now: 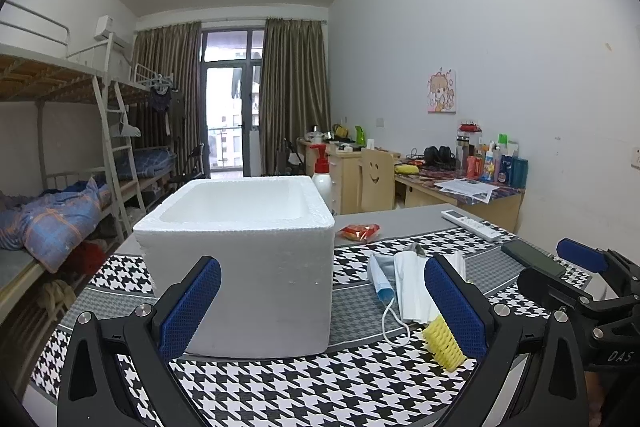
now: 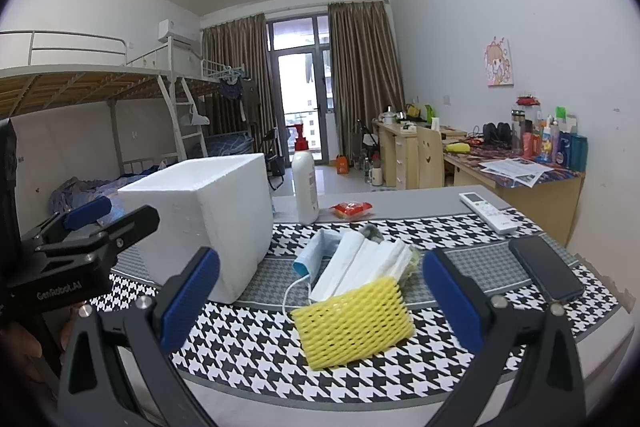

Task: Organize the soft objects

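Houndstooth table mat [image 2: 360,379] carries everything. White foam box [image 1: 240,247], open-topped, stands on its left part. Left gripper [image 1: 320,307] hangs before the box with fingers spread wide, holding nothing. Right gripper [image 2: 320,303] is likewise spread and empty, facing the soft pile just right of the box: yellow foam net sleeve [image 2: 354,323] nearest, overlapping white face masks [image 2: 360,263], with a blue face mask [image 2: 316,255] beside them. Black phone [image 2: 546,267] and white remote [image 2: 488,211] lie further right.
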Action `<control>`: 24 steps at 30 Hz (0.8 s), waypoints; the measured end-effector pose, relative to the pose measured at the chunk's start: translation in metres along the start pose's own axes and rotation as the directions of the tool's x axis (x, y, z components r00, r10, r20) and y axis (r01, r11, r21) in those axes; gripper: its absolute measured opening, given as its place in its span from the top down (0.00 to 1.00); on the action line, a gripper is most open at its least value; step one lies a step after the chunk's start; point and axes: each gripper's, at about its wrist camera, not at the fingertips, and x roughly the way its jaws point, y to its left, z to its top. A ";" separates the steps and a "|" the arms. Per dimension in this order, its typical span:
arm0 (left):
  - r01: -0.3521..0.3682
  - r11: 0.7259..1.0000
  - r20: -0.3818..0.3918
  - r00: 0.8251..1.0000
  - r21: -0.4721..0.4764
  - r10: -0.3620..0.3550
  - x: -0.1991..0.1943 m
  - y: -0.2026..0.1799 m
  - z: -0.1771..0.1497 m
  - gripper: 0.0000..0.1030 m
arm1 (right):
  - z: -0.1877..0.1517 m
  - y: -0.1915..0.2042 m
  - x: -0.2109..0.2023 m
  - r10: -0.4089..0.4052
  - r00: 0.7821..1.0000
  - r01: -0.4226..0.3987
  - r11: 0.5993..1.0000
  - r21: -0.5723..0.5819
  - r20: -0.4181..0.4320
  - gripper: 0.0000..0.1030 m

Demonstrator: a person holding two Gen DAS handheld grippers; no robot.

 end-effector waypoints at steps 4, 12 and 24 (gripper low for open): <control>0.011 1.000 -0.003 1.000 -0.001 -0.011 0.002 0.000 0.000 0.01 | 0.001 -0.002 0.003 -0.003 1.000 0.003 1.000 -0.001 -0.006 0.01; 0.047 0.999 -0.043 0.998 0.020 -0.046 0.018 -0.007 -0.002 0.01 | 0.000 -0.013 0.013 -0.015 0.999 0.016 1.000 0.015 -0.039 0.01; 0.093 0.995 -0.114 0.990 0.031 -0.089 0.046 -0.018 -0.008 0.01 | -0.011 -0.032 0.031 -0.009 0.993 0.013 0.999 0.029 -0.117 0.01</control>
